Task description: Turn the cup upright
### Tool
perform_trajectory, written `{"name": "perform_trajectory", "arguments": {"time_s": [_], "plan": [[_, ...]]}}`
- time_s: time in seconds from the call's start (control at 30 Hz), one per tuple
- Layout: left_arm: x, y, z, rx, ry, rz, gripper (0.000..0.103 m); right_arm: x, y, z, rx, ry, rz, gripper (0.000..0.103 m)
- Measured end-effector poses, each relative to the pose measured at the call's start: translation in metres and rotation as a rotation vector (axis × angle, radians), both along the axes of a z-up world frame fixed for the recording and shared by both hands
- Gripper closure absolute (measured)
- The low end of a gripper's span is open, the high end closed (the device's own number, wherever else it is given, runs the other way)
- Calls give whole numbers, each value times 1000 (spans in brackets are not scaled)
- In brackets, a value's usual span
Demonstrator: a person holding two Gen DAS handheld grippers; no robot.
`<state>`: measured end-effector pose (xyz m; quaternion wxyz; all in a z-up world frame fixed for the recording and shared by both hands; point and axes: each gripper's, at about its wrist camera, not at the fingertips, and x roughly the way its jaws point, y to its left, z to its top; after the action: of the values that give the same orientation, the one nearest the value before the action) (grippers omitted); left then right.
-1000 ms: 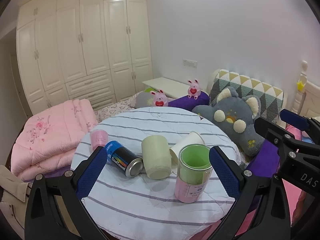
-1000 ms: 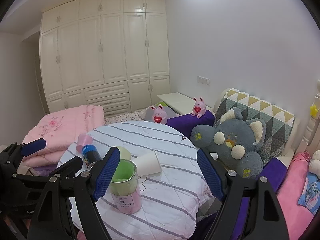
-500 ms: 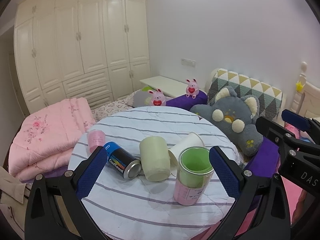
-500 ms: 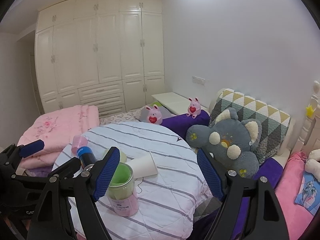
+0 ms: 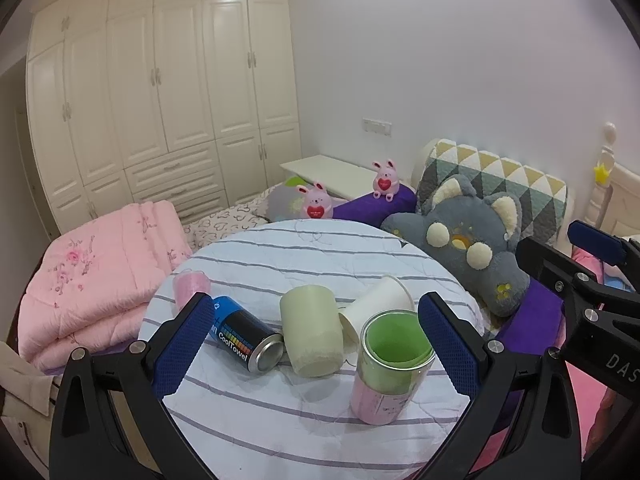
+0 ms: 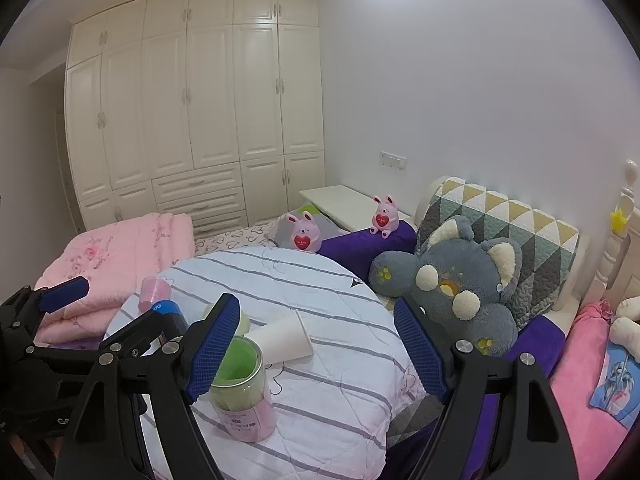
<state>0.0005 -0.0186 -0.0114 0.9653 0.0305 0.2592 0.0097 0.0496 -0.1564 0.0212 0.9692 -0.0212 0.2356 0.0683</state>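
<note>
A clear glass jar [image 5: 390, 364] stands upright near the front of the round table with a striped white cloth [image 5: 280, 432], holding rolled green and pink sheets. Just left of it a pale green cup [image 5: 312, 334] stands mouth down; a white paper cup [image 5: 374, 306] lies on its side behind, a blue can [image 5: 244, 338] lies further left. The left gripper [image 5: 316, 340] and right gripper [image 6: 316, 344] both hover with fingers spread apart, holding nothing. A cream wardrobe [image 5: 160, 92] fills the far wall.

Both black two-finger tongs with blue ribbed pads hang side by side in the air, the left tongs [image 5: 316, 344] and the right tongs [image 6: 316, 344] each spread wide, gripping nothing.
</note>
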Motion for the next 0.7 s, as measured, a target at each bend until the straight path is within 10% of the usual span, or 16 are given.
{"name": "perform_trajectory", "arguments": {"time_s": [0.7], "plan": [[1, -3, -1, 12, 2, -8, 0, 4, 3, 0, -2, -1, 3, 22]]}}
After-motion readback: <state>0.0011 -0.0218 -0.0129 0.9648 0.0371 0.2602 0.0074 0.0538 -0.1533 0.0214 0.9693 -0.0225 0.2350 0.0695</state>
